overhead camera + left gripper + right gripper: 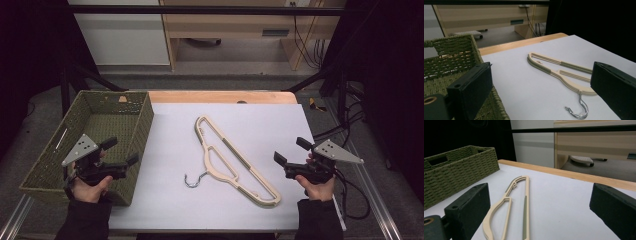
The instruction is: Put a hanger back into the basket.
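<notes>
A cream coat hanger lies flat on the white sheet that covers the bench, near the middle of the sheet in the high view. It runs on a diagonal, from its narrow end at about 11 o'clock to its broad end at about 5 o'clock. Grey-green strips run along parts of its arms. Its metal hook sticks out from the middle of the hanger toward 7 o'clock and curls on the sheet.

A green woven basket sits at 9 o'clock of the hanger, on the left edge of the bench, its right wall alongside the sheet's left edge. What lies inside it cannot be told.

The left gripper is held in the person's left hand over the near right part of the basket, at about 8 o'clock of the hanger. Its jaws stand wide apart with nothing between them, and in the left gripper view the hanger and hook lie on the sheet beyond them.

The right gripper is held in the right hand at the sheet's right edge, at about 3 o'clock of the hanger and well apart from it. Its jaws are also wide and empty; in the right gripper view they frame the hanger, with the basket farther off at 10 o'clock.
</notes>
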Available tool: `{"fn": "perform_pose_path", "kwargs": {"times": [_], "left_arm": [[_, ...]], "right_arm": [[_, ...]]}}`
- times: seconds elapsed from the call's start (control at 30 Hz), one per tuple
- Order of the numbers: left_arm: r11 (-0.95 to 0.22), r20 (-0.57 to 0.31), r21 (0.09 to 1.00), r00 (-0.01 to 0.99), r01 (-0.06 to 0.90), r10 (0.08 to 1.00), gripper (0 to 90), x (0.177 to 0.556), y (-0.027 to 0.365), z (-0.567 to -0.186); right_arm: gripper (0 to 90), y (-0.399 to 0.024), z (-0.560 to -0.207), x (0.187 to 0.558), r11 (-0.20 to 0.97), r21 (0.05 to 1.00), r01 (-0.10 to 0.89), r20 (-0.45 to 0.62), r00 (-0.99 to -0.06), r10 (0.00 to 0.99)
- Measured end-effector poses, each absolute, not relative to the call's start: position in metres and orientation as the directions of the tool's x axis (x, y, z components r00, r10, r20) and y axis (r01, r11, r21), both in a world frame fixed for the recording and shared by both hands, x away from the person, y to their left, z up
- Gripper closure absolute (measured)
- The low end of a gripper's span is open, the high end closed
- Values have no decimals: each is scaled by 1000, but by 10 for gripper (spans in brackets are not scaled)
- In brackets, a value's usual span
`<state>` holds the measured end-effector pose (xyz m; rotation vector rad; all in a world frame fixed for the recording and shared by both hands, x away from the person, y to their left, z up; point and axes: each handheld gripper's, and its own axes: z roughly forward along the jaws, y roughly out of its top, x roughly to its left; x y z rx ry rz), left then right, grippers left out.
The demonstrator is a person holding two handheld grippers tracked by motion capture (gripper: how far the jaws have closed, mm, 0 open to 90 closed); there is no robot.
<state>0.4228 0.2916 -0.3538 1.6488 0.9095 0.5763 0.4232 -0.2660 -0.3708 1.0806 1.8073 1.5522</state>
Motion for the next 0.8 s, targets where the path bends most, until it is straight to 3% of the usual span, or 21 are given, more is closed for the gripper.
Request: {"fn": "perform_pose_path", "kwargs": {"times": [0.43,0.8], "left_arm": [[-113,-64,959,591,258,804,39,421,294,-352],[-125,-59,957,593,264,803,38,421,292,-353]], "right_arm": [[49,-251,-365,423,88,964,251,76,-578,813],[117,-217,-370,427,172,942,288,59,-648,759]]}}
